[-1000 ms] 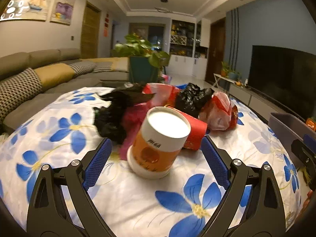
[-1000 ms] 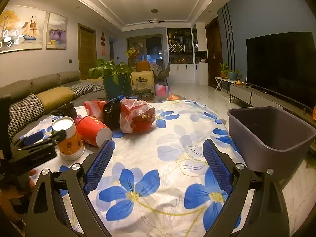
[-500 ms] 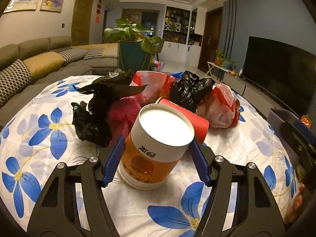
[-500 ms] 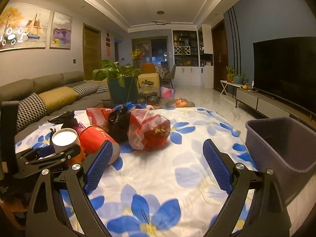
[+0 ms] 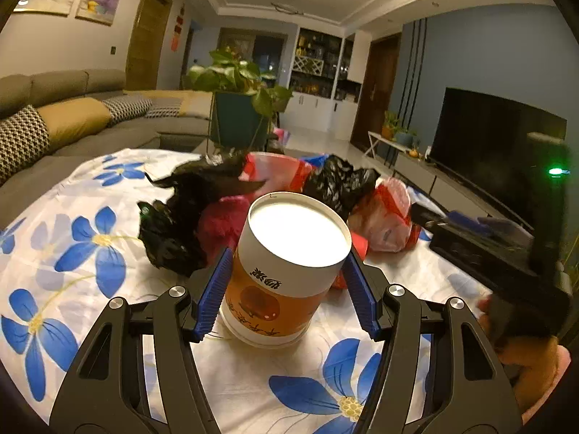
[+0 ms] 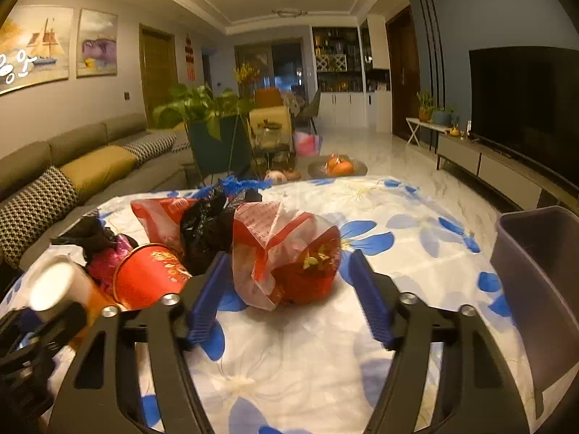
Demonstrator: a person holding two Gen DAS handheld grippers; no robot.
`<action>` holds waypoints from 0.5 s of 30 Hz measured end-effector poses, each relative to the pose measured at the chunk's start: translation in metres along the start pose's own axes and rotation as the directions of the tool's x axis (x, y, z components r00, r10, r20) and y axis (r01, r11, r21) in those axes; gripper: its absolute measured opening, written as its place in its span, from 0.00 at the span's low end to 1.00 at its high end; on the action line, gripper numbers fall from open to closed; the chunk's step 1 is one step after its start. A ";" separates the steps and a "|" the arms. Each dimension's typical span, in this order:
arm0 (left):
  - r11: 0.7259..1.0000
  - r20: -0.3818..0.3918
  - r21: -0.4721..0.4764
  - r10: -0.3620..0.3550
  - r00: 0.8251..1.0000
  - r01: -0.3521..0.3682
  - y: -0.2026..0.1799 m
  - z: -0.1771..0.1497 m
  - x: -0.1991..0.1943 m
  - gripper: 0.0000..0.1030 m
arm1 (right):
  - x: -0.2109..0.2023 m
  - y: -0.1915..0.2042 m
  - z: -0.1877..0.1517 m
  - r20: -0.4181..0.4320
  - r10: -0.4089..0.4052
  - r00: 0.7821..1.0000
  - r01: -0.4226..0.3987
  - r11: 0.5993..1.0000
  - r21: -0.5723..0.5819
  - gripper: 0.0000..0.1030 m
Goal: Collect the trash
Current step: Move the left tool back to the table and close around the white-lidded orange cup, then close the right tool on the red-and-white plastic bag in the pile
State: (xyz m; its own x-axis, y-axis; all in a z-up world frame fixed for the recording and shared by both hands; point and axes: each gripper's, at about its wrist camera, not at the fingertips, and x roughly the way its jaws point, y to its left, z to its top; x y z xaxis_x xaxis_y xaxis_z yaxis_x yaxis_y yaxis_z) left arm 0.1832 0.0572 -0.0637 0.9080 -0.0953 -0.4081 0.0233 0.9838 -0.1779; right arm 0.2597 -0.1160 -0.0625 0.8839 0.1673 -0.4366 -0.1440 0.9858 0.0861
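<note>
You are closing your left hand-held gripper (image 5: 286,291) on the upright paper canister (image 5: 286,275) between its pads; a slanted squeeze could tip it. Your right hand-held gripper (image 6: 289,294) is closing, ungripped, around the red-and-white plastic bag (image 6: 286,253).

We saw our right gripper (image 6: 287,291) with its blue pads closing around a red and clear plastic bag (image 6: 289,256) that lay on the flowered tablecloth (image 6: 380,224), the left pad just beside it and the right pad apart from it. Left of the bag lay a black bag (image 6: 204,229) and a red cup (image 6: 150,275) on its side. A grey bin (image 6: 539,282) stood at the table's right edge.
</note>
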 end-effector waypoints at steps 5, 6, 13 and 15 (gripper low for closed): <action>1.000 0.029 -0.022 -0.006 1.000 0.007 0.006 0.003 -0.010 0.59 | 0.020 0.004 -0.002 -0.057 -0.016 0.998 0.016 1.000 -0.014 0.43; 1.000 0.032 -0.026 -0.006 0.999 0.007 0.008 0.003 -0.011 0.59 | 0.022 0.005 -0.004 -0.064 -0.020 0.998 0.019 1.000 -0.017 0.41; 0.999 0.035 -0.051 -0.012 0.999 0.014 0.014 0.004 -0.014 0.59 | 0.026 0.008 -0.008 -0.085 -0.012 0.996 0.009 0.999 -0.032 0.10; 0.999 0.035 -0.053 -0.012 0.999 0.014 0.015 0.003 -0.015 0.59 | 0.025 0.008 -0.008 -0.076 -0.009 0.997 0.007 1.000 -0.030 0.08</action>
State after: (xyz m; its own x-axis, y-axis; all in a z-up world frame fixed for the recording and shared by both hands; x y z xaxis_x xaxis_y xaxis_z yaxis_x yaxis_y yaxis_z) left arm 0.1711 0.0735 -0.0572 0.9218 -0.1018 -0.3740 0.0139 0.9730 -0.2306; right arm 0.2773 -0.1043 -0.0795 0.8487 0.1585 -0.5046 -0.1508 0.9870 0.0563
